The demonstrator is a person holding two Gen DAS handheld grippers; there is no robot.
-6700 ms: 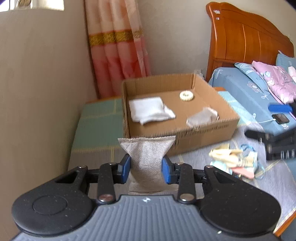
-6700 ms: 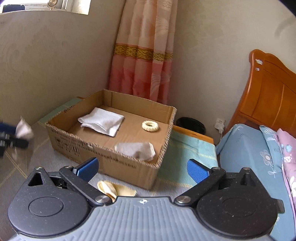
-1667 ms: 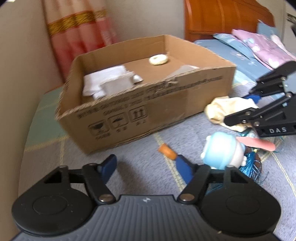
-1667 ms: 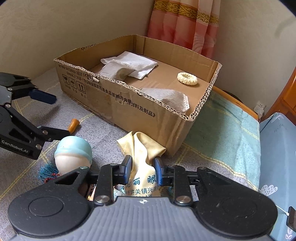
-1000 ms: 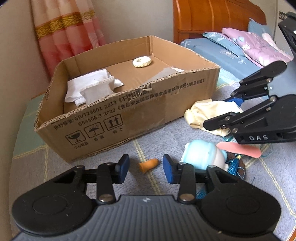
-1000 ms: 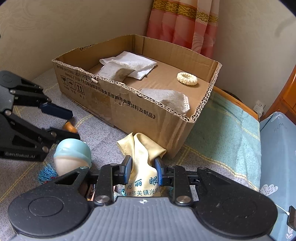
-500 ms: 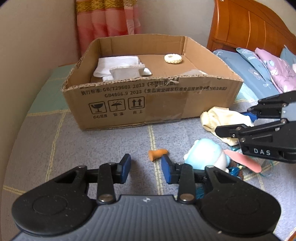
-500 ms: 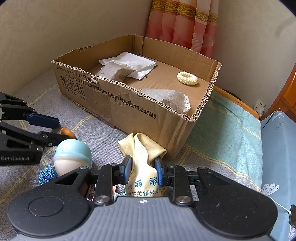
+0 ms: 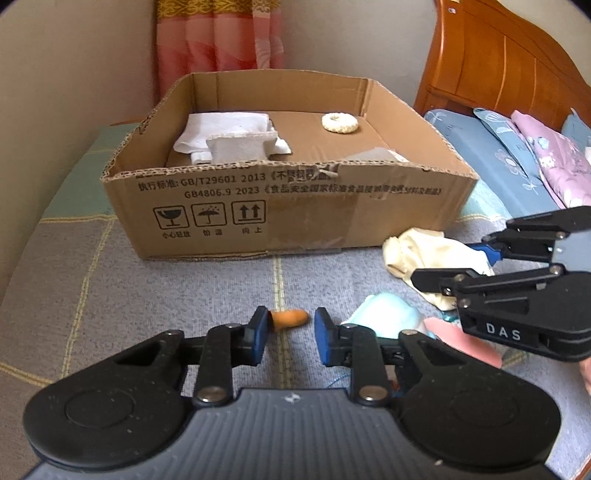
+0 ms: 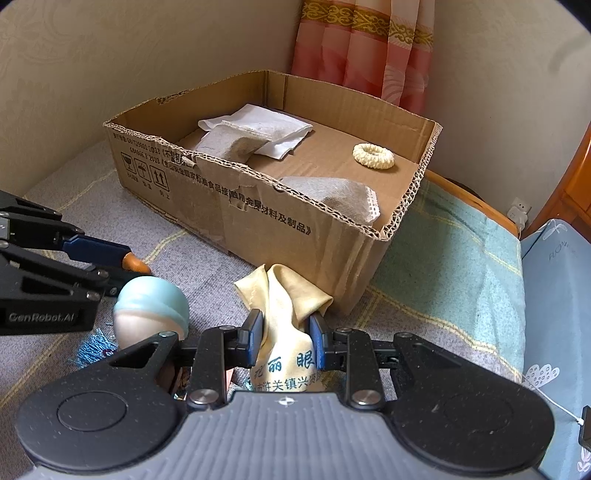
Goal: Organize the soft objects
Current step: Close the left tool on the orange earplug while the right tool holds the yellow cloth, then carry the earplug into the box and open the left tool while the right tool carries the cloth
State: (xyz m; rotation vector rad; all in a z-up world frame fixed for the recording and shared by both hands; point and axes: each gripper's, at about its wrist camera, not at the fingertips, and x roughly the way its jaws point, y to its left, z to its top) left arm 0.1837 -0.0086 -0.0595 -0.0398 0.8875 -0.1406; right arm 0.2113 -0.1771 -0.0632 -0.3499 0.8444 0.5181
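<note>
A small orange soft piece (image 9: 290, 317) lies on the grey bedspread between the tips of my left gripper (image 9: 288, 330). Its jaws are closing; the piece touches the left pad and a gap remains at the right pad. My right gripper (image 10: 285, 332) is shut on a yellow printed cloth (image 10: 282, 295) in front of the cardboard box (image 10: 295, 221). Inside the box (image 9: 295, 206) lie a white cloth (image 9: 225, 129), a grey pouch (image 9: 240, 147), a crocheted ring (image 9: 339, 122) and a second grey pouch (image 10: 332, 195). A blue-capped soft toy (image 10: 149, 306) sits between the grippers.
A pink strip (image 9: 461, 343) and a blue tassel (image 10: 92, 347) lie by the toy. The wooden headboard (image 9: 498, 62) and blue and pink bedding (image 9: 517, 166) are at the right. A curtain (image 9: 218, 33) and walls stand close behind the box.
My left gripper's jaws have narrowed around the orange piece, and its view has rolled to face the box squarely. The right gripper has kept still with the yellow cloth.
</note>
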